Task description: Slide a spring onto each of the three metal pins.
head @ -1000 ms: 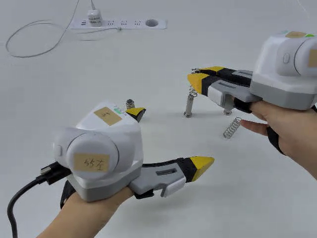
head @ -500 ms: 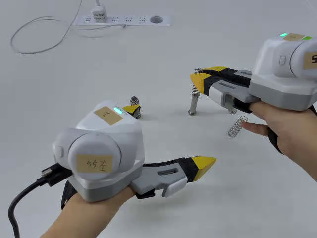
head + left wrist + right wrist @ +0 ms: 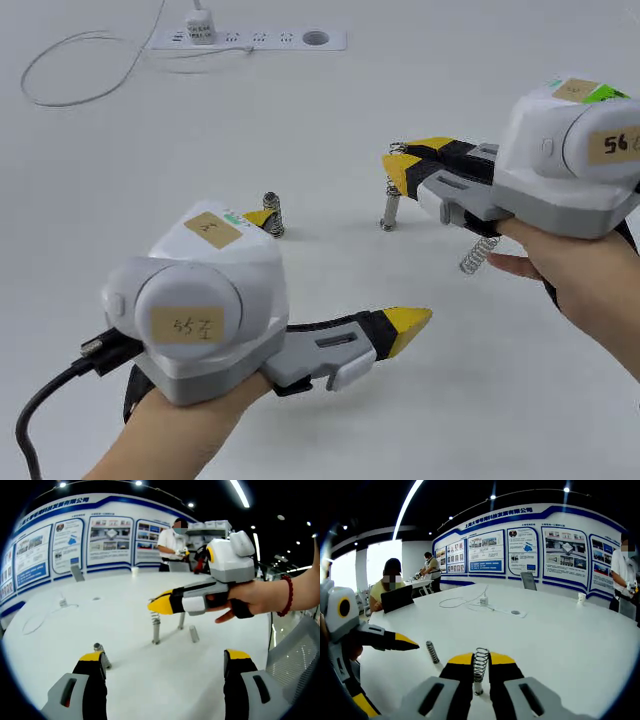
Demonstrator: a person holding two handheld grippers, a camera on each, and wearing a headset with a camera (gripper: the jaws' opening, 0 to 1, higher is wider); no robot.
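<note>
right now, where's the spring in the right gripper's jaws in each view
Head view: spring right of centre, under the right gripper's yellow tips.
Left gripper view: spring centre, below the right gripper's tip.
Right gripper view: spring bottom centre, between the jaws.
Shared landmark: short sprung pin.

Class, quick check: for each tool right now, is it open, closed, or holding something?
Left tool: open, holding nothing.
Right tool: closed on a coiled silver metal spring atop an upright grey metal pin.
</note>
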